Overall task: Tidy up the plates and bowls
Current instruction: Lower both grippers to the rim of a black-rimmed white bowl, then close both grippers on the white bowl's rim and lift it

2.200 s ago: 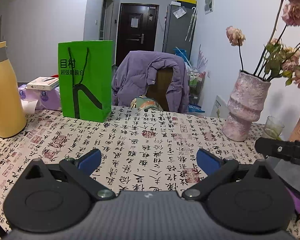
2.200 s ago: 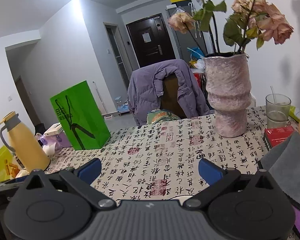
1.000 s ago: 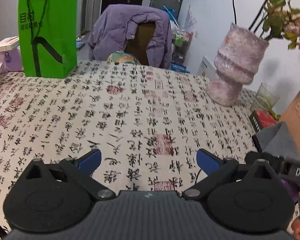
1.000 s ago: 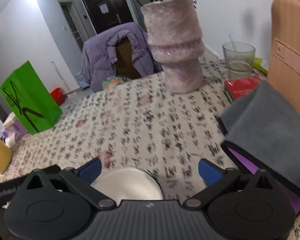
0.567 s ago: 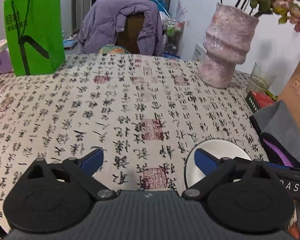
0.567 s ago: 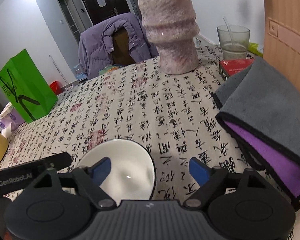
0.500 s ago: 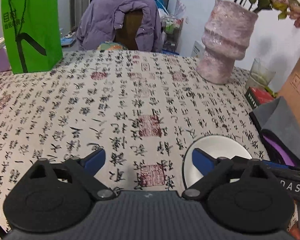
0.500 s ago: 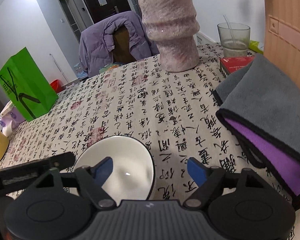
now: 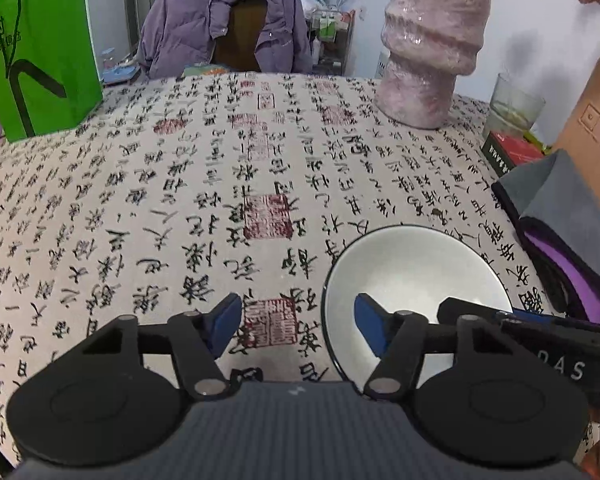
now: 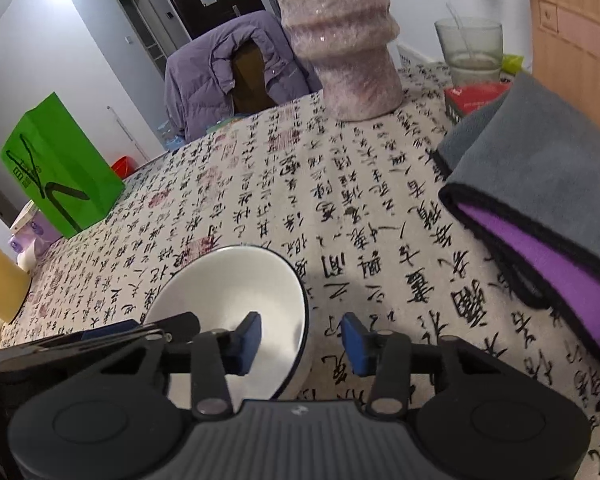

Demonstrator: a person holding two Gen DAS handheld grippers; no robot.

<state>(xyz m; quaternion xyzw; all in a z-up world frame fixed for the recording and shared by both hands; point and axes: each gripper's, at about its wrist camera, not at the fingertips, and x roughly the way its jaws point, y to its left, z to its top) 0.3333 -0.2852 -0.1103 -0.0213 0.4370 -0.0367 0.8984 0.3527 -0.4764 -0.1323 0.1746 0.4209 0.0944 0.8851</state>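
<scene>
A: Since a second ago both grippers have tipped down toward the table and a white bowl [image 9: 416,268] has come into both views. Both sets of jaws have just been closing.

B: Fingers first?

A: Left gripper [image 9: 298,322]: jaws part-way apart. Its right pad [image 9: 370,328] sits inside the bowl and its left pad outside over the tablecloth [image 9: 220,184], so the bowl's near rim lies between them. No pad presses on it.

B: And the right?

A: Right gripper [image 10: 300,340]: narrower gap, straddling the bowl's right rim, left pad [image 10: 247,338] inside, right pad outside. Pads look short of the wall; contact cannot be confirmed.

B: Count?

A: One bowl, with a dark rim, upright on the calligraphy tablecloth at the near edge. No plates in view. Two grippers, each visible in the other's view beside the bowl.

B: Surroundings?

A: One folded grey-and-purple cloth [image 10: 540,200] to the right, near the bowl. Farther back, one pink vase [image 9: 432,44], one drinking glass [image 10: 470,50], one red box [image 10: 476,96]. One green paper bag [image 9: 40,52] far left. One chair draped with a purple jacket [image 9: 220,20] beyond the table. Nothing stands between the fingers and the bowl.
</scene>
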